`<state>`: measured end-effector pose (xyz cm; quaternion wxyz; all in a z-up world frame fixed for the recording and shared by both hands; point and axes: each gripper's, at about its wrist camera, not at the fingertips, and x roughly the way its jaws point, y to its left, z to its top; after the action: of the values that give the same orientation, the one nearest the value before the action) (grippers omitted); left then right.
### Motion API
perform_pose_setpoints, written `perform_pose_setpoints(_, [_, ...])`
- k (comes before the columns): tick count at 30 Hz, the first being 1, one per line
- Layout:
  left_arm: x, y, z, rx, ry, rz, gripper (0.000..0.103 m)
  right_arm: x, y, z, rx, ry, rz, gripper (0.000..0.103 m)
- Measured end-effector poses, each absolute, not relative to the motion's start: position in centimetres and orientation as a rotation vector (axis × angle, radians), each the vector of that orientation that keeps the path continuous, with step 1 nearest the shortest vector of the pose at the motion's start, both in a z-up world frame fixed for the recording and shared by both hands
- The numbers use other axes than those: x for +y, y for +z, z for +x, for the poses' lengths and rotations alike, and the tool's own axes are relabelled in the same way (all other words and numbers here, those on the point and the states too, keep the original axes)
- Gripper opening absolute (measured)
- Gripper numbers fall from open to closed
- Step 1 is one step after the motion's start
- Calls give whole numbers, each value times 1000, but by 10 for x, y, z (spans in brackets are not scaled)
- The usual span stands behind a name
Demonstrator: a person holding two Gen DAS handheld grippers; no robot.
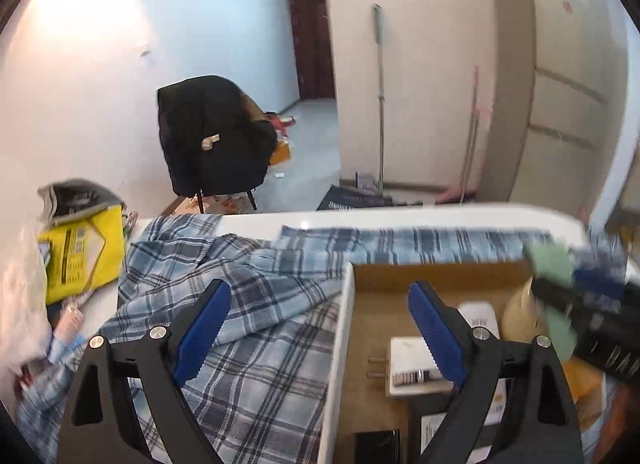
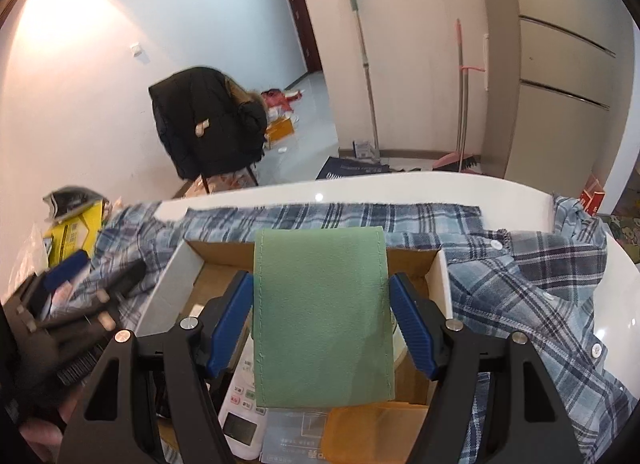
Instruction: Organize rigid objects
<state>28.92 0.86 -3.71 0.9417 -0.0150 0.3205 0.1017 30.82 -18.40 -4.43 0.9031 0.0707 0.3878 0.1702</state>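
Observation:
My right gripper is shut on a green case and holds it over an open cardboard box. The case also shows blurred in the left wrist view with the right gripper at the box's right side. My left gripper is open and empty, straddling the box's white left wall. In the box lie a white charger, a white device with buttons, a yellowish round thing, an orange pouch and a dark flat item.
The box sits on a blue plaid shirt spread over a white table. A yellow package and plastic bags lie at the table's left. Beyond stand a chair with a black jacket, a mop and a broom.

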Motion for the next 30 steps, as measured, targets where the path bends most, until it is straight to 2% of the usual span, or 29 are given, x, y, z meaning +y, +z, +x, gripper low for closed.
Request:
perform_pose_setpoints(6, [14, -16, 274, 526, 161, -55, 92, -172, -53, 308, 827, 355, 92, 70])
perform_pose_setpoints(8, [10, -8, 267, 484, 151, -46, 92, -173, -49, 305, 807, 351, 103, 74])
perform_pose_setpoints(9, [8, -2, 262, 455, 144, -44, 92, -175, -46, 304, 794, 348, 116, 80])
perform_pose_setpoints(11, [5, 13, 248, 383, 131, -44, 92, -181, -37, 299, 765, 339, 142, 81])
perform_pose_setpoints(13, [2, 27, 237, 347, 112, -36, 102, -186, -24, 295, 732, 331, 157, 81])
perform_pose_setpoints(18, [2, 67, 202, 260, 82, -14, 103, -197, 21, 266, 608, 301, 122, 81])
perform_pose_setpoints(21, [3, 87, 172, 201, 61, -20, 103, -205, 46, 241, 526, 299, 116, 89])
perform_pose_setpoints(26, [2, 101, 129, 138, 24, -48, 103, -210, 75, 190, 403, 306, 90, 96])
perform_pose_setpoints(28, [1, 104, 109, 119, 4, -52, 103, -212, 83, 170, 362, 311, 81, 102])
perform_pose_setpoints(30, [1, 107, 91, 98, -5, -47, 103, -214, 89, 150, 321, 317, 74, 102])
